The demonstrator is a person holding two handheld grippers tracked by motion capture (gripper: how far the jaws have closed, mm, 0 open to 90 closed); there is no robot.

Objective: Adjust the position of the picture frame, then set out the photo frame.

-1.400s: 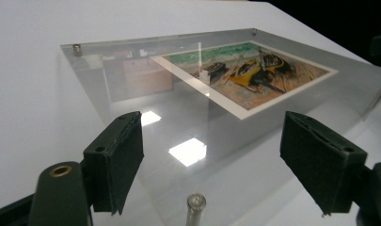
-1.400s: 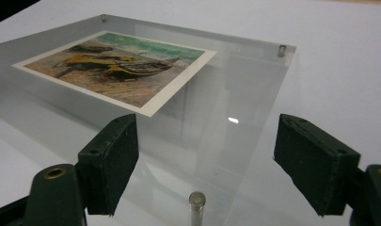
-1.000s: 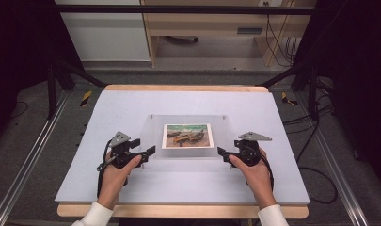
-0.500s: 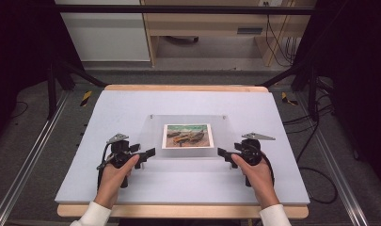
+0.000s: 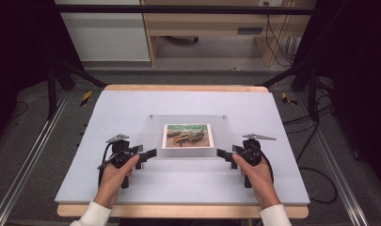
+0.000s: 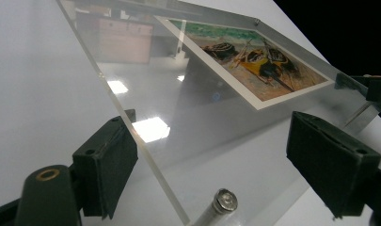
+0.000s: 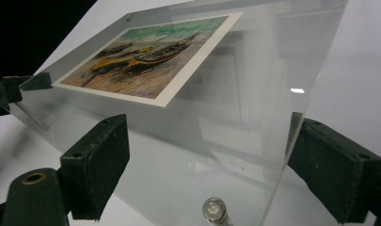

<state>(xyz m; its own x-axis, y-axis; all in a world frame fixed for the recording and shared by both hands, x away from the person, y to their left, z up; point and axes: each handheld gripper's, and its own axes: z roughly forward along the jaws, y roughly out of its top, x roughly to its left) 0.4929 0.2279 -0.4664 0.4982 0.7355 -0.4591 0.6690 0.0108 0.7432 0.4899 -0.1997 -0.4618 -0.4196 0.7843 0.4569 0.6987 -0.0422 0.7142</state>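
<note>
Both grippers stand wide, holding nothing: the left gripper sits just off the near-left corner of the clear acrylic frame, the right gripper off its near-right corner. Between them the frame lies on the desk, its long axis running gripper to gripper, each corner reaching between open jaws. Neither hand looks nearer; my guess is a two-sided pinch follows.

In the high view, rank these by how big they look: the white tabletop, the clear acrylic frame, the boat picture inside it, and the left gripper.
Largest to smallest:
1. white tabletop
2. clear acrylic frame
3. boat picture
4. left gripper, though it looks close to the picture in size, so those two are unsure.
</note>
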